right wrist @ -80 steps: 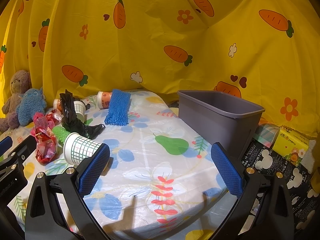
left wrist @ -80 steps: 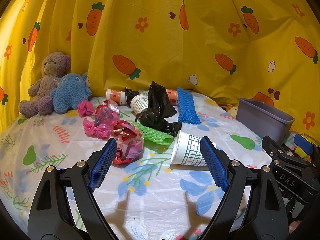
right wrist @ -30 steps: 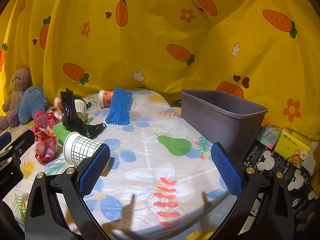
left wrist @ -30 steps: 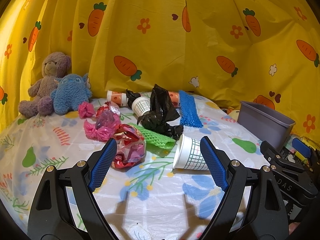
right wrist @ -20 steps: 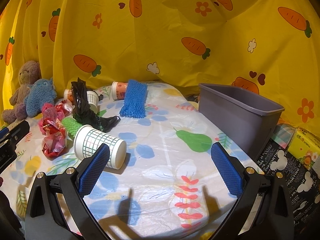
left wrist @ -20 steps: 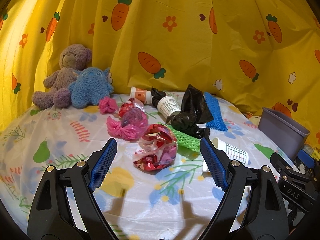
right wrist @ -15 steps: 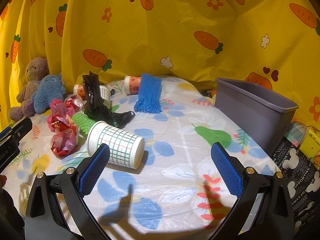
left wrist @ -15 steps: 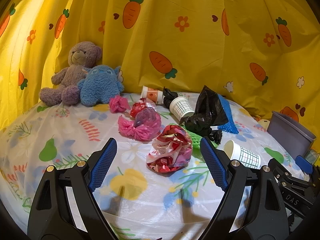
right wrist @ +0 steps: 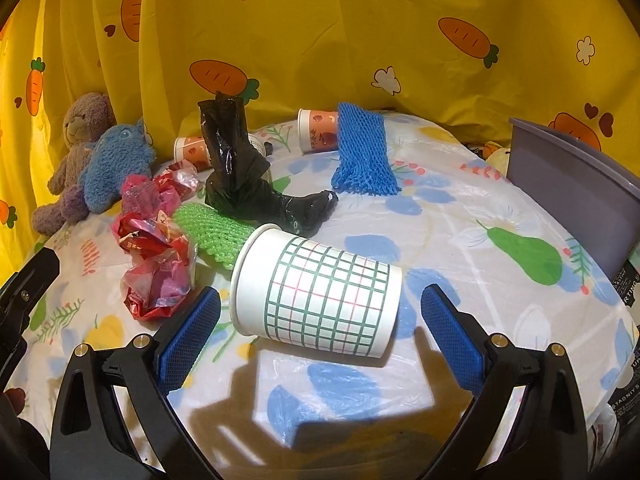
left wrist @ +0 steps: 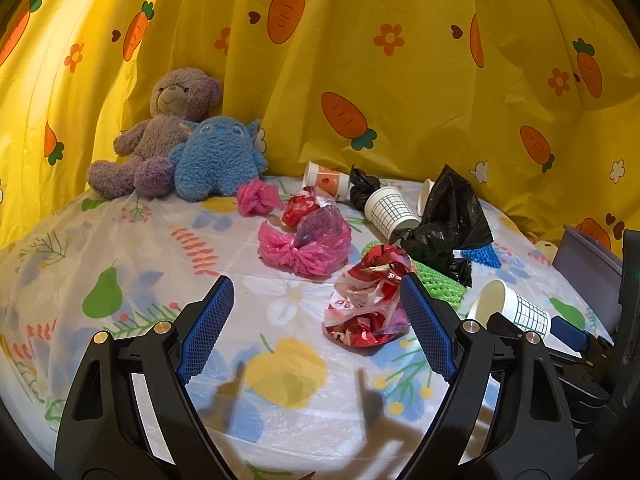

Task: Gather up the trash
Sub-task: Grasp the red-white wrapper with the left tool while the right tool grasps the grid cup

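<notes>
- two tools, both w/ jaws apart: right tool [right wrist: 316, 330] just been closing a bit, straddling checked paper cup [right wrist: 320, 288], not yet touching.
- cup lies on its side, near worktop [right wrist: 460, 216] edge; light, crushable, so grip mid-wall gently.
- left tool [left wrist: 316, 328] empty, near red wrapper [left wrist: 366, 300]; soft, crinkly.

Yellow carrot-print curtain [left wrist: 400, 92] backdrop, table [right wrist: 460, 216] under fruit-print cloth, warm light

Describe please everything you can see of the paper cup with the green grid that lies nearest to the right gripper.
The paper cup is white with a green grid and a few red lines. It lies on its side on the tablecloth, rolled rim toward the green foam net, base toward the grey bin. It looks undented and empty. The right gripper is open; its blue fingers flank the cup without touching.
</notes>
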